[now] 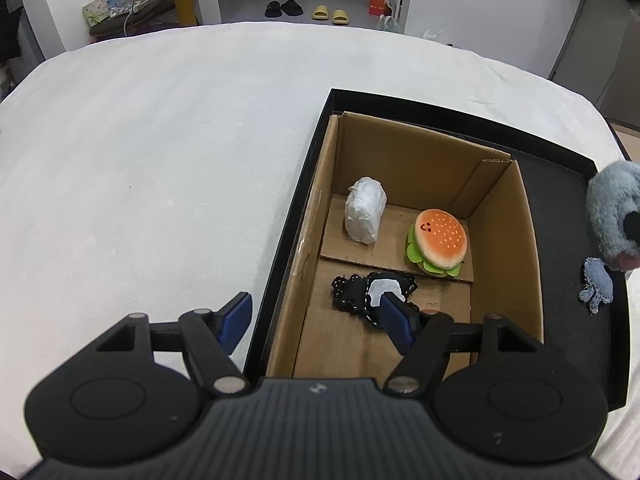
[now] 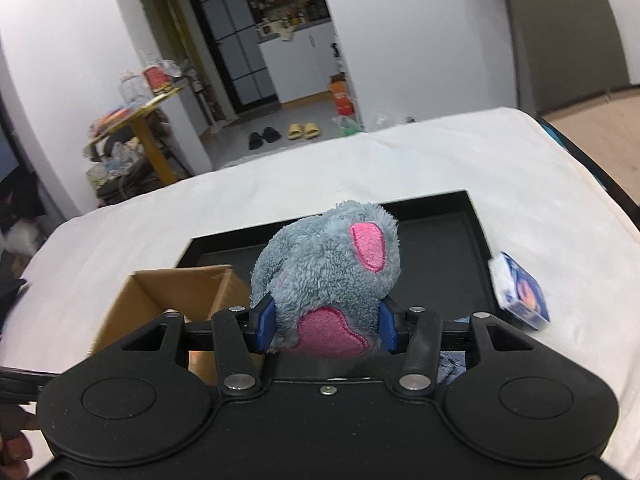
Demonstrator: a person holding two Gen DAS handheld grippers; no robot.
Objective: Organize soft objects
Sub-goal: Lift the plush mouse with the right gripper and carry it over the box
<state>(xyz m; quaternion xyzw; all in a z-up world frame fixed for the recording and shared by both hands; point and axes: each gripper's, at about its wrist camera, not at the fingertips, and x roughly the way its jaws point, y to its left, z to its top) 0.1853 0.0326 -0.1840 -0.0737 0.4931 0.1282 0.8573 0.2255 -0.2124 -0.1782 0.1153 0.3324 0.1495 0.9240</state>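
A fluffy grey-blue plush animal with pink embroidered patches (image 2: 326,276) sits clamped between the blue pads of the right gripper (image 2: 326,326), held in the air above the shallow black tray (image 2: 476,240) w/ the open brown cardboard box (image 2: 176,292) just to its left in that view. The pads bite the toy low on its body, near the pink patch; most of its bulk bulges up and fwd beyond the fingertips, and the pile is visibly squeezed in.

To do this step well: carry the plush over the box wall w/ room to spare, since the soft body could drag on the cardboard edge. Aim for the free floor at the box's near right, away from the plush hamburger w/ orange bun and green felt lettuce (image 1: 438,242), the white crumpled wrapped bundle (image 1: 365,216) and the black knitted item w/ a white patch (image 1: 372,290) already inside. Lower before letting go, as a light toy may bounce or roll.

The left gripper (image 1: 316,318) hangs w/ jaws apart and nothing between them: one pad over the white cloth-covered table (image 1: 160,160), the other above the box interior, near the black knitted item. From that side the plush shows only at the right frame edge, beyond the tray's rim, w/ a small pale-blue fabric scrap (image 1: 597,286) near it.
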